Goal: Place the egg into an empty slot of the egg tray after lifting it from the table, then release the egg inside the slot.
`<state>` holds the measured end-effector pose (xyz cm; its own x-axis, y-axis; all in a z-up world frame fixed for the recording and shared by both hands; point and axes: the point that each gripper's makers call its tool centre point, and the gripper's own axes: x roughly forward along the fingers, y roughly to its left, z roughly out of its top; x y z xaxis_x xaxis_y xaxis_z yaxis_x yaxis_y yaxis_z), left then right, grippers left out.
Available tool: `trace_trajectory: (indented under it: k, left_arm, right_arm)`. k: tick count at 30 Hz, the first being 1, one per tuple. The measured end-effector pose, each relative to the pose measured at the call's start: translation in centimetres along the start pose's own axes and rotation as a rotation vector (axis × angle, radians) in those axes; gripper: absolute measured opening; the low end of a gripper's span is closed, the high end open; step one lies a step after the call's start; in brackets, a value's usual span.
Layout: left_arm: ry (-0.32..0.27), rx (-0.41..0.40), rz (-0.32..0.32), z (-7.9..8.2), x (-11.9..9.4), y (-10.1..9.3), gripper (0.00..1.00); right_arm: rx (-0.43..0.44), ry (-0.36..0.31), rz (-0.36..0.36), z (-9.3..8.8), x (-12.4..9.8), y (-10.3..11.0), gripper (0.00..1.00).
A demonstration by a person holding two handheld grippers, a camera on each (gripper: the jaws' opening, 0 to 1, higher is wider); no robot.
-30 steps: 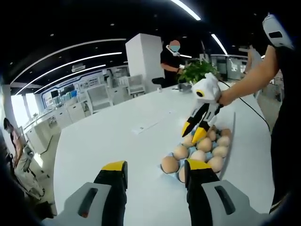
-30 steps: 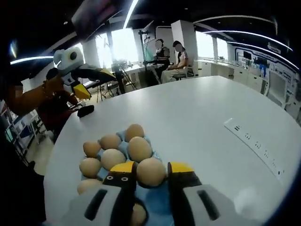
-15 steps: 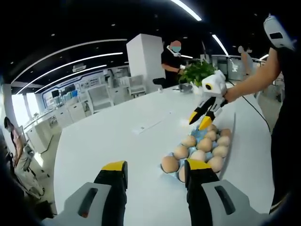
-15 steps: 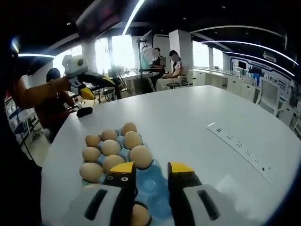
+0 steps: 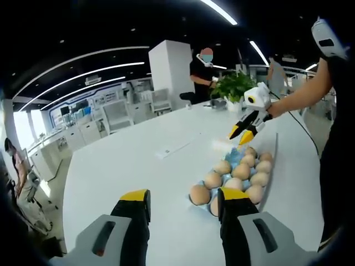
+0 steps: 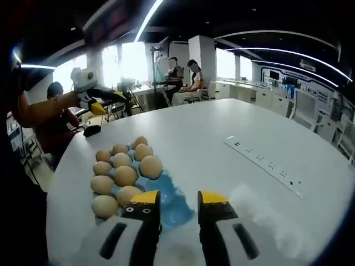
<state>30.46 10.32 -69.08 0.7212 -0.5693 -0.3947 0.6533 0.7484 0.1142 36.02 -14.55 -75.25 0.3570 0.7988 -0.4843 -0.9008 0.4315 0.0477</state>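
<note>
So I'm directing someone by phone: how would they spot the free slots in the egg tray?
On the white table lies a blue egg tray of brown eggs. The empty slots are the bare blue cups at its edge, nearest the right hand-held gripper.

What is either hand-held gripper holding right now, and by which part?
Nothing: the right hand-held gripper and the left hand-held gripper are both open and empty.
</note>
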Motion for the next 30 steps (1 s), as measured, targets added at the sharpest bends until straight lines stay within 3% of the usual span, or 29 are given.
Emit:
trace_trajectory:
  k: [25, 30]
  left_arm:
    - [0.001, 0.002, -0.002, 0.1, -0.1, 0.0, 0.49]
    - [0.001, 0.0, 0.0, 0.0, -0.2, 0.0, 0.49]
  right_arm:
    - [0.083, 0.036, -0.181, -4.6, -7.3, -4.9, 0.27]
    - [0.099, 0.046, -0.251, -5.7, -9.6, -6.6, 0.27]
